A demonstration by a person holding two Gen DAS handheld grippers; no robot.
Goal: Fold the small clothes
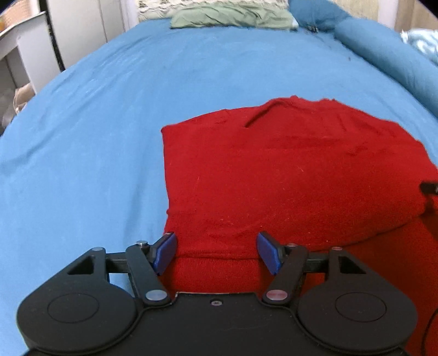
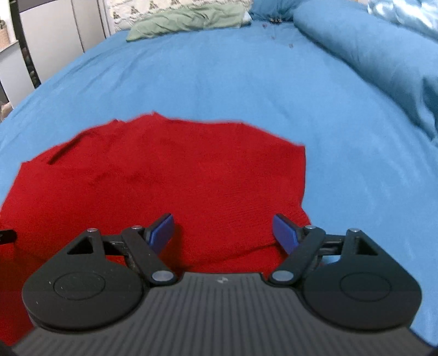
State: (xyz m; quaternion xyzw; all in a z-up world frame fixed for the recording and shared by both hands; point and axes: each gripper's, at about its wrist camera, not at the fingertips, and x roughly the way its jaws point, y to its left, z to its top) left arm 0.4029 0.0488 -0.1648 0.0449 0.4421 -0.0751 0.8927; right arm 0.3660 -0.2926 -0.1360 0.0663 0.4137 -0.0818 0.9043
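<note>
- Sweater (image 1: pixel 287 169), red and knitted, is lying on the blue bedsheet (image 1: pixel 95 137), filling the centre and lower right of the left wrist view and the centre and lower left of the right wrist view.
- It is looking partly folded already: a doubled layer is sitting over the ribbed hem at the bottom of the left view, and both side edges are running fairly straight.
- Left gripper (image 1: pixel 216 253) is hovering at the near hem with its blue fingers spread wide, cloth showing between them but nothing pinched.
- Right gripper (image 2: pixel 223 232) is doing the same at the near right part of the garment, fingers spread apart and gripping nothing.
- Judging by this, the step in hand is taking hold of the near edge for another fold.
- Next move is probably calling for both claws lowering onto the hem, closing on all layers together, then carrying the edge toward the far side, upper middle of the frame.
- Green pillow (image 1: pixel 232 16) is lying at the top, well apart.
</note>
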